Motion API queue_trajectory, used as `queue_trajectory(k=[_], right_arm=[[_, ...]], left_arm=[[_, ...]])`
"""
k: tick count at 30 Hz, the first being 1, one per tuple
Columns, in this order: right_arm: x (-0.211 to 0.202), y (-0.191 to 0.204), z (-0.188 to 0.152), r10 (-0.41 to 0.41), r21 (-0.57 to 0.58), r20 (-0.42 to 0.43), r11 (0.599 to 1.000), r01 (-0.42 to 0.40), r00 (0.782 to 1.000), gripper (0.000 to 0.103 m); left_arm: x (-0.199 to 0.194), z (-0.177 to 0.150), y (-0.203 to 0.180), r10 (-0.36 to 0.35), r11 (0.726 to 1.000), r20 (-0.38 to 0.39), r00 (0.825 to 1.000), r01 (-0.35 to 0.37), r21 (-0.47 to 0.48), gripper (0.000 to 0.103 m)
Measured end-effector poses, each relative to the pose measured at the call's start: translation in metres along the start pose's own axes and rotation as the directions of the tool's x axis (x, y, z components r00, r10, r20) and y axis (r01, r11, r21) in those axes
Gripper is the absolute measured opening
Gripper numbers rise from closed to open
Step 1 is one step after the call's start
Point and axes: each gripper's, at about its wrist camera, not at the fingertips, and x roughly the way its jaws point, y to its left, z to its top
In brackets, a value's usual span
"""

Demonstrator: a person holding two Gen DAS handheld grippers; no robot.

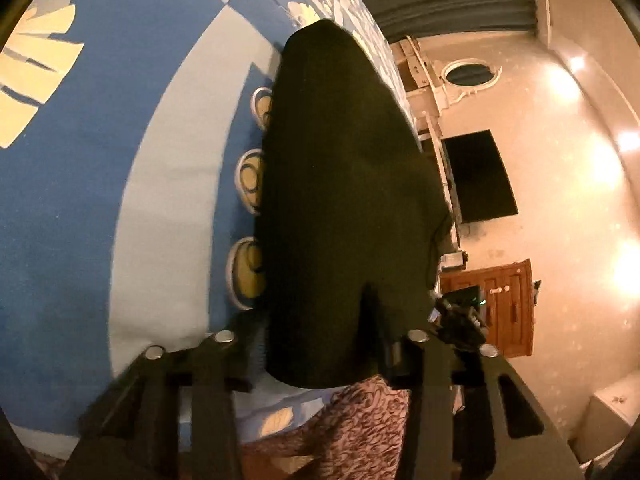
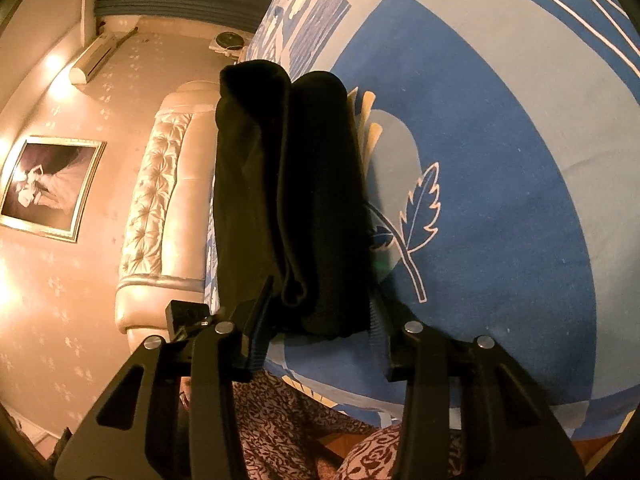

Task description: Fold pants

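The black pants (image 1: 344,160) lie folded into a long narrow bundle on the blue-and-white patterned bed cover (image 1: 80,200). In the left wrist view the near end of the bundle fills the gap of my left gripper (image 1: 312,308), whose fingers press into the cloth from both sides. In the right wrist view the pants (image 2: 288,160) show two thick folded layers side by side. My right gripper (image 2: 320,292) is shut on their near end, with a ridged finger (image 2: 260,312) against the left layer. The bundle hides the inner pads.
The bed cover (image 2: 500,160) spreads wide beyond the pants. A tufted headboard (image 2: 160,200), a framed picture (image 2: 48,184) and an air conditioner (image 2: 92,64) stand along one wall. A dark screen (image 1: 480,176) and a wooden cabinet (image 1: 500,308) stand along the other. The person's patterned clothing (image 1: 360,420) is below the grippers.
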Motion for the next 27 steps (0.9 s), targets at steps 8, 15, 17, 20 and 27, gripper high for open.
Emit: queue_trajectory(k=[8,15,17,20,27], right_arm=[[-0.003,-0.007,0.004,0.011,-0.014,0.001,1.0,-0.011,1.0,0.045],[-0.024,0.019,0.022,-0.073,-0.116,0.086,0.99,0.083,0.994,0.083],[-0.021,0.017,0.034,-0.068,-0.114,0.084,0.99,0.077,0.994,0.084],[-0.006,0.012,0.054,-0.005,-0.082,0.081,0.997,0.012,0.997,0.084],[0.028,0.014,0.107,0.08,-0.047,0.101,0.996,-0.076,0.992,0.086]], left_arm=[[-0.001,-0.006,-0.005,0.026,0.997,0.014,1.0,-0.027,0.078,0.043],[-0.019,0.002,-0.04,0.094,0.964,0.057,0.994,-0.105,0.244,0.09],[-0.02,0.011,-0.04,0.084,0.961,0.082,0.993,-0.102,0.256,0.09],[-0.015,0.037,-0.024,0.076,0.972,0.097,0.992,-0.096,0.215,0.09],[0.016,0.106,-0.017,-0.011,0.982,0.12,0.993,-0.012,0.187,0.09]])
